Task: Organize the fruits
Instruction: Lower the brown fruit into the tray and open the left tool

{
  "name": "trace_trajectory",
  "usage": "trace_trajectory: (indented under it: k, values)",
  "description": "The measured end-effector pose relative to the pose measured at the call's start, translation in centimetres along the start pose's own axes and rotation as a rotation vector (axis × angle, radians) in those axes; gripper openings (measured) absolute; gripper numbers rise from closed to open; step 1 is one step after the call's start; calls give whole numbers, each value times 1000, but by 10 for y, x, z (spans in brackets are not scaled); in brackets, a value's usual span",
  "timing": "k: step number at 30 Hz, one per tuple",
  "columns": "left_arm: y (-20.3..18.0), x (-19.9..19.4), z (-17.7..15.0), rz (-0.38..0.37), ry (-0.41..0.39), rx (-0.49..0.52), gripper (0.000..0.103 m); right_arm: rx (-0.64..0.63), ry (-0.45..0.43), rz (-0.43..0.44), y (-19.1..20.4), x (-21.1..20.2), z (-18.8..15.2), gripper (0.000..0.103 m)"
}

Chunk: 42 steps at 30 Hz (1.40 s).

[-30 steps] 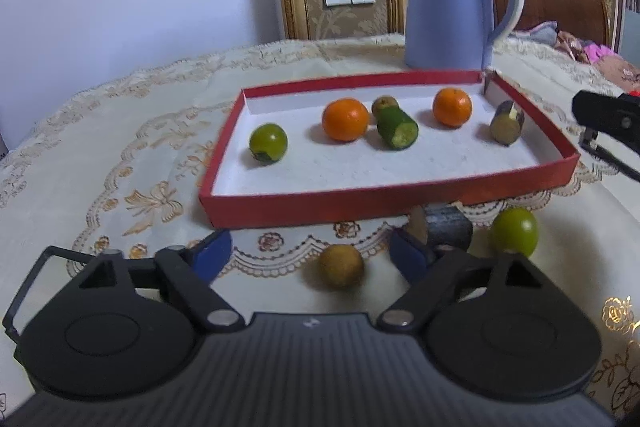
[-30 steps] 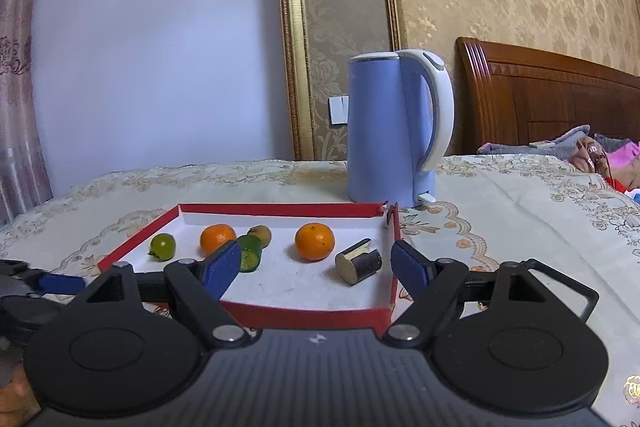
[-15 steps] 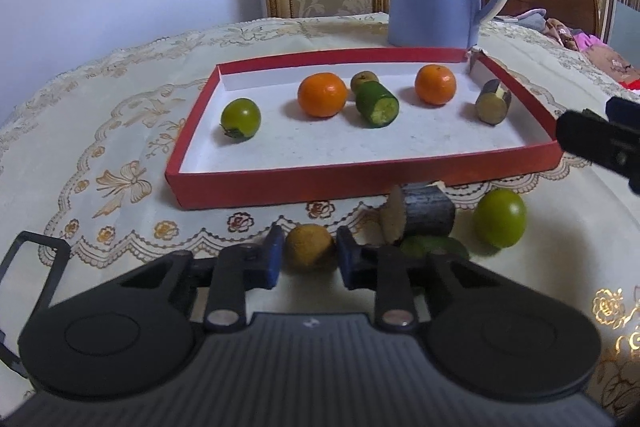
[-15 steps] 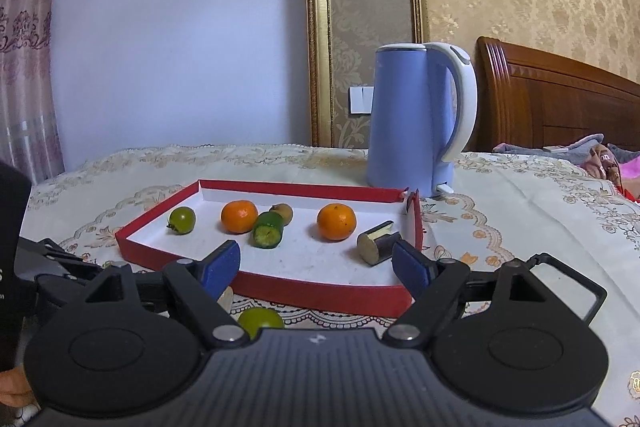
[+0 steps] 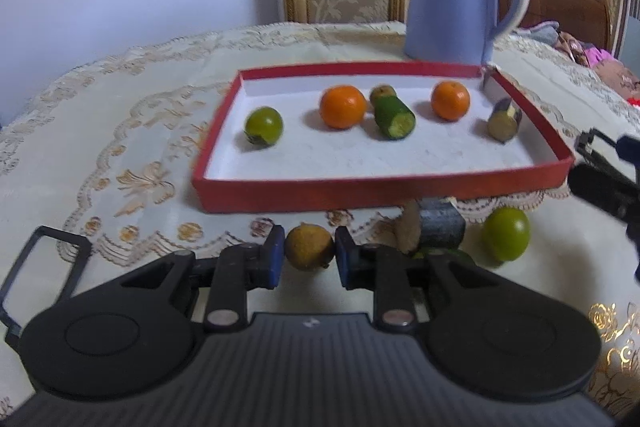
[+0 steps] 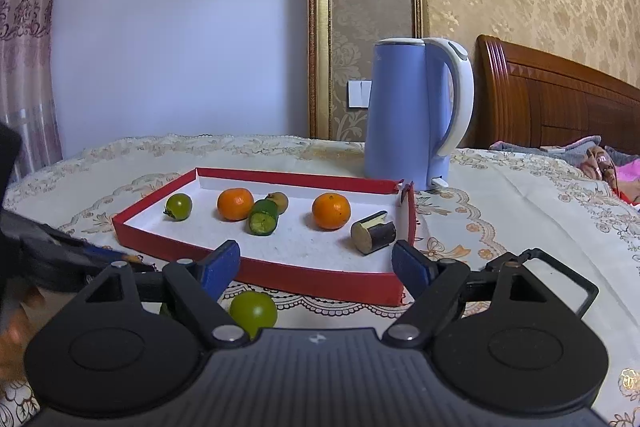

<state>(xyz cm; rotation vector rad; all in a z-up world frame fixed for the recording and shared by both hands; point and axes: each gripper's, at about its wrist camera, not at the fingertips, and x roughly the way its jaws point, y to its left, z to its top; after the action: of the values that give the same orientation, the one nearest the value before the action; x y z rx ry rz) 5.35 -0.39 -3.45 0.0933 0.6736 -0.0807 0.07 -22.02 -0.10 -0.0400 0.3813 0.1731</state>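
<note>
Here the small brown fruit [image 5: 309, 247] is clamped between the blue fingers [image 5: 273, 259] of the left gripper [image 5: 309, 254], low on the counter [image 5: 120, 131], directly before the near wall of the red tray [image 5: 380, 193]; a lift over that wall is judged to be needed. The right gripper [image 6: 316, 263] is held released, with nothing between its fingers. In the tray are counted two oranges, one green fruit, one brown fruit, one cucumber piece and one dark cut piece; outside lie one green fruit [image 5: 506, 233] and one dark cut piece [image 5: 436, 229].
</note>
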Motion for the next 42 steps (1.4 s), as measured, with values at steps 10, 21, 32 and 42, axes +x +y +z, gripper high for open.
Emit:
trace_trajectory:
  k: [10, 21, 32, 42]
  values:
    - [11, -15, 18, 26, -51, -7, 24, -55, 68, 28, 11, 10, -9, 83]
    - [-3, -8, 47, 52, -95, 41, 24, -63, 80, 48, 17, 13, -13, 83]
    - [-13, 9, 62, 77, -86, 42, 24, -96, 75, 60, 24, 14, -16, 83]
    - [-15, 33, 74, 110, -71, 48, 24, -95, 78, 70, 24, 16, -16, 83]
